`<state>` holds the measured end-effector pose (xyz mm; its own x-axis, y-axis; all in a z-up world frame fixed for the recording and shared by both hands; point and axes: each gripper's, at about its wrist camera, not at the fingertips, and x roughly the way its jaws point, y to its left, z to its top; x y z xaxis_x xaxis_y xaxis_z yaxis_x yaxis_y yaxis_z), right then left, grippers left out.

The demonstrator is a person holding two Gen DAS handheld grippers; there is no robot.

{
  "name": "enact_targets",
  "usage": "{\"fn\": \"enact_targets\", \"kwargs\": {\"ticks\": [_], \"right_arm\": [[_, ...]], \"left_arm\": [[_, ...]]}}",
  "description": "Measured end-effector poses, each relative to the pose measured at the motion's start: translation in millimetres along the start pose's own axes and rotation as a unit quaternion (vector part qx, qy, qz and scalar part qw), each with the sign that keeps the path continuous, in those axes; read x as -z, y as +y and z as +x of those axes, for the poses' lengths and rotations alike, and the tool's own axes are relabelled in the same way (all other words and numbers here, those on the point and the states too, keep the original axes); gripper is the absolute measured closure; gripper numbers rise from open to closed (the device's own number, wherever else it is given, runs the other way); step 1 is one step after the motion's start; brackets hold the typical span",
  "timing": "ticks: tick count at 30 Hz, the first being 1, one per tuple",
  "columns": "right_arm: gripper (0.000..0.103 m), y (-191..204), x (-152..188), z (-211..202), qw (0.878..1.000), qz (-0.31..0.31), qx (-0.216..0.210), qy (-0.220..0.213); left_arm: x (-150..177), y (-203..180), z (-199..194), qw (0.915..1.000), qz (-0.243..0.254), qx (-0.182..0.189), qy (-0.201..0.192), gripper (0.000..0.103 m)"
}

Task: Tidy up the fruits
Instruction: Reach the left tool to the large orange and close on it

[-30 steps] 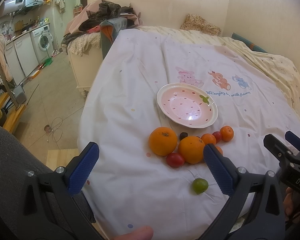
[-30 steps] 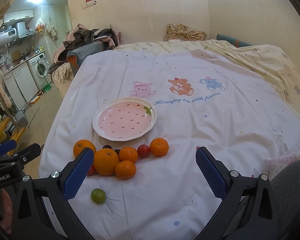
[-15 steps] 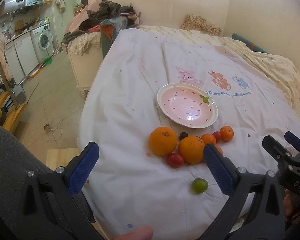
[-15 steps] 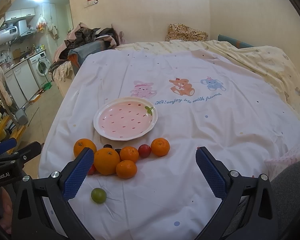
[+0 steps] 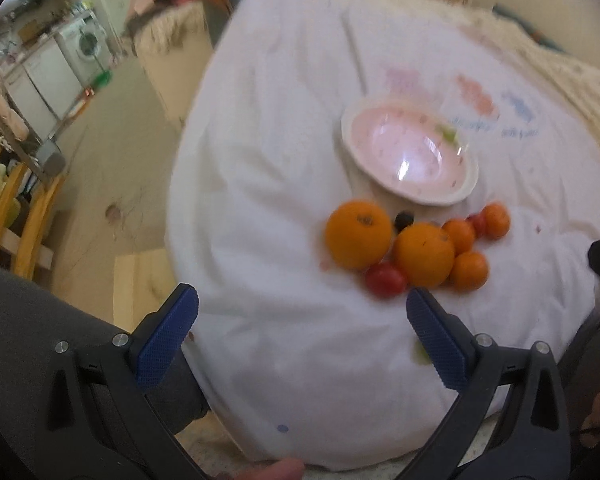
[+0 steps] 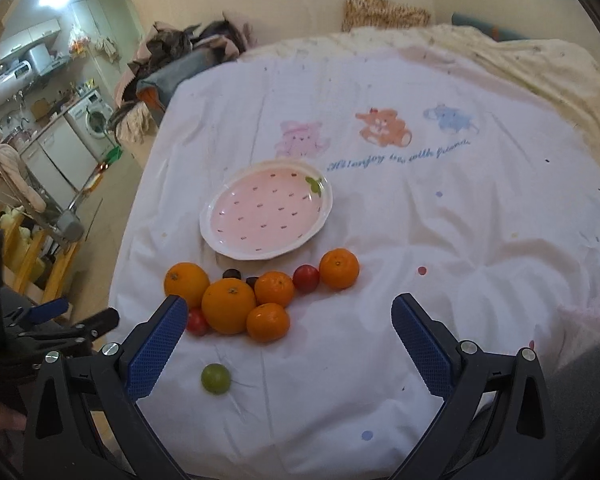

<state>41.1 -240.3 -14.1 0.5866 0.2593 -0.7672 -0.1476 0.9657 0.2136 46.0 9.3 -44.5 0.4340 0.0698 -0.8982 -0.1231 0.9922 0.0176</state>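
Note:
A pink strawberry-pattern plate (image 6: 220, 236) (image 5: 350, 148) lies empty on the white bedsheet. In front of it sits a cluster of fruit: two large oranges (image 6: 228, 306) (image 5: 358, 234), several small tangerines (image 6: 339, 268), red tomatoes (image 6: 306, 278) (image 5: 385, 279) and two dark grapes (image 6: 232, 273). A green fruit (image 6: 216, 378) lies alone nearer me; in the blurred left wrist view it is mostly hidden behind my right finger. My left gripper (image 5: 300, 332) is open and empty, short of the fruit. My right gripper (image 6: 286, 340) is open and empty, above the near side of the cluster.
The bed's left edge (image 6: 128, 248) drops to the floor, with a washing machine (image 6: 94, 120) and kitchen units beyond. A pile of clothes (image 6: 180, 60) lies at the far left of the bed. A cream blanket (image 6: 540, 64) and pillow lie at the far right.
Both grippers have moved forward and down towards the fruit; the cluster and plate appear larger. The left wrist view is now motion-blurred. No fruit has moved.

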Motion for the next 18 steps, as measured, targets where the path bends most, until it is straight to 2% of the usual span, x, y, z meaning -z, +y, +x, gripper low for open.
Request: {"fn": "enact_targets", "kwargs": {"ticks": [4, 9, 11, 13, 16, 18], "right_arm": [[0.000, -16.5, -12.7, 14.6, 0.999, 0.026, -0.008, 0.037], [0.000, -38.9, -21.2, 33.6, 0.996, 0.055, 0.006, 0.067], [0.000, -46.1, -22.3, 42.3, 0.994, 0.069, 0.010, 0.086], [0.000, -52.2, -22.0, 50.4, 0.991, 0.085, 0.008, 0.103], [0.000, -56.7, -21.6, 56.6, 0.989, 0.093, 0.009, 0.113], [0.000, -58.1, -20.2, 59.4, 0.989, 0.097, 0.007, 0.114]], "left_arm": [[-15.7, 1.2, 25.7, 0.9978, -0.017, 0.016, 0.061, 0.001], [-38.7, -9.3, 46.5, 0.9962, -0.006, 0.017, 0.085, 0.002], [-45.8, -12.5, 58.2, 0.9940, -0.019, 0.030, 0.104, 0.010], [-53.7, -15.4, 68.2, 0.9926, -0.025, 0.032, 0.115, 0.011], [-59.1, -21.7, 82.0, 0.9897, -0.031, 0.036, 0.135, 0.018], [-63.2, -22.5, 90.9, 0.9873, -0.041, 0.040, 0.148, 0.019]]}}
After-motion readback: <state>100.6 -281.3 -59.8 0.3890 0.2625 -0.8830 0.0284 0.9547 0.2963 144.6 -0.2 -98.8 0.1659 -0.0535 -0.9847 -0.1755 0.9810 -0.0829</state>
